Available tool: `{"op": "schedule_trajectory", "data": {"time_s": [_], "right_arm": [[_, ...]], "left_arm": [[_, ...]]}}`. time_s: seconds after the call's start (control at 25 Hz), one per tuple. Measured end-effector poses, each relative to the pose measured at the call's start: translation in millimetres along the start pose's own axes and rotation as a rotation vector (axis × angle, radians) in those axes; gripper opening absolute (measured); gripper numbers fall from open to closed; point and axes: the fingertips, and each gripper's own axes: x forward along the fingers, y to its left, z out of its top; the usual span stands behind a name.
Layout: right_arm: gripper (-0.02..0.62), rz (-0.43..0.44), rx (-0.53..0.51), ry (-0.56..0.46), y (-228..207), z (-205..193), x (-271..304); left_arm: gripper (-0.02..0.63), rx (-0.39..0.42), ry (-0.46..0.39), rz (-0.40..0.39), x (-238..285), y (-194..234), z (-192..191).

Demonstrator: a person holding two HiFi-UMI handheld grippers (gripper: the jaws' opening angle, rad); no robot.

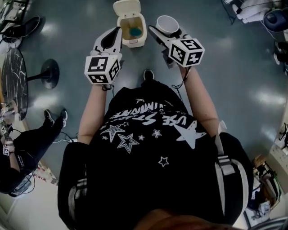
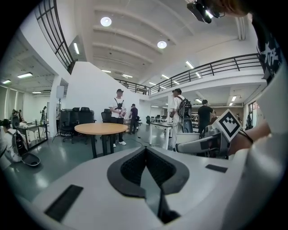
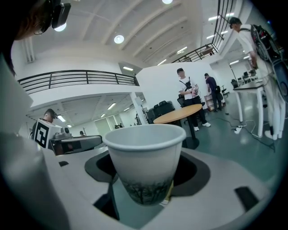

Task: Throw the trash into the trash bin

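Our black star-printed shirt (image 1: 153, 148) fills the lower head view; above it, upper centre, the right gripper (image 1: 163, 30) pinches the lower wall of a white paper cup (image 1: 167, 24) between its fingers, just right of the trash bin (image 1: 136, 41), whose lid (image 1: 127, 8) stands open. Our left gripper (image 1: 116, 33) has its fingers pressed together on nothing. We judge the carry is in hand; next we must bring the cup over the bin's mouth and spread the fingers. The cup stands upright, mouth up, long axis vertical.

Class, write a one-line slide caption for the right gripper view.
Right gripper clamps an upright white paper cup; round wooden table and people stand beyond.
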Motion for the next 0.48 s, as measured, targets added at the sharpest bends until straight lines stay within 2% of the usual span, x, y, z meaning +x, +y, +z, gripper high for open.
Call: {"op": "schedule_trajectory", "data": {"time_s": [0.24, 0.48], "right_arm": [[0.331, 0.052, -0.016, 0.039, -9.0, 2.1, 24.7], [0.331, 0.069, -0.006, 0.069, 5.4, -6.9, 49.1]], "left_arm": [[0.011, 0.001, -0.010, 0.041, 14.7, 9.9, 5.5], [0.011, -0.017, 0.005, 0.063, 15.8, 35.0, -0.4]]}}
